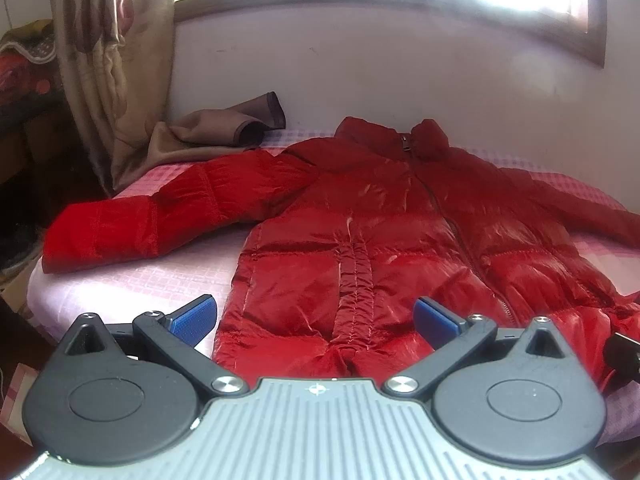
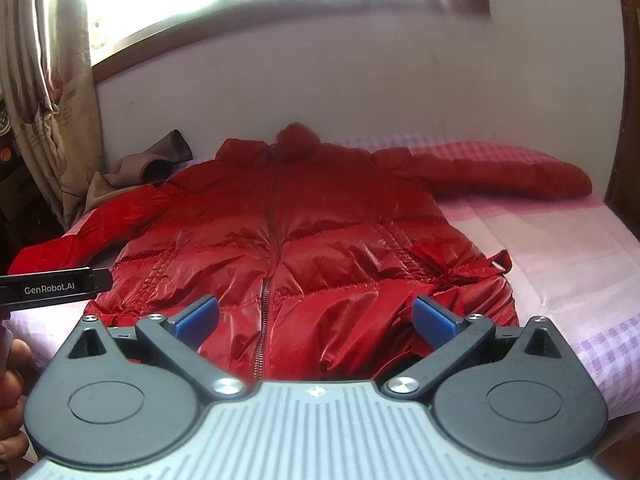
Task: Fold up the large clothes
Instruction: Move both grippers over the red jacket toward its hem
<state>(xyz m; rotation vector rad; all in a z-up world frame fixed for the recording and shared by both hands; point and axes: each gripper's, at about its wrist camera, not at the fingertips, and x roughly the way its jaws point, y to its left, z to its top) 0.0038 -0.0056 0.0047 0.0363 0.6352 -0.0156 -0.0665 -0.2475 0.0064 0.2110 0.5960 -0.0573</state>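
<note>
Jacket (image 1: 360,220): red, puffy, zipped, spread flat front-up on the bed (image 2: 560,264), sleeves out.
Handling: likely light, soft, slippery shell; best pinched at hem corners or a cuff.
Left gripper (image 1: 316,316): jaws wide, empty, over the hem.
Right gripper (image 2: 316,316): jaws wide, empty.
Containers: none visible.

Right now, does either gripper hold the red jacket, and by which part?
Nothing is held. The left gripper and the right gripper are both open above the hem of the red jacket.

Each tool (image 1: 316,318) (image 2: 316,318) is built with black arms, blue pads (image 1: 194,314) and silver screws; a ribbed grey body is seen. "GenRobot.AI" is printed in white.
</note>
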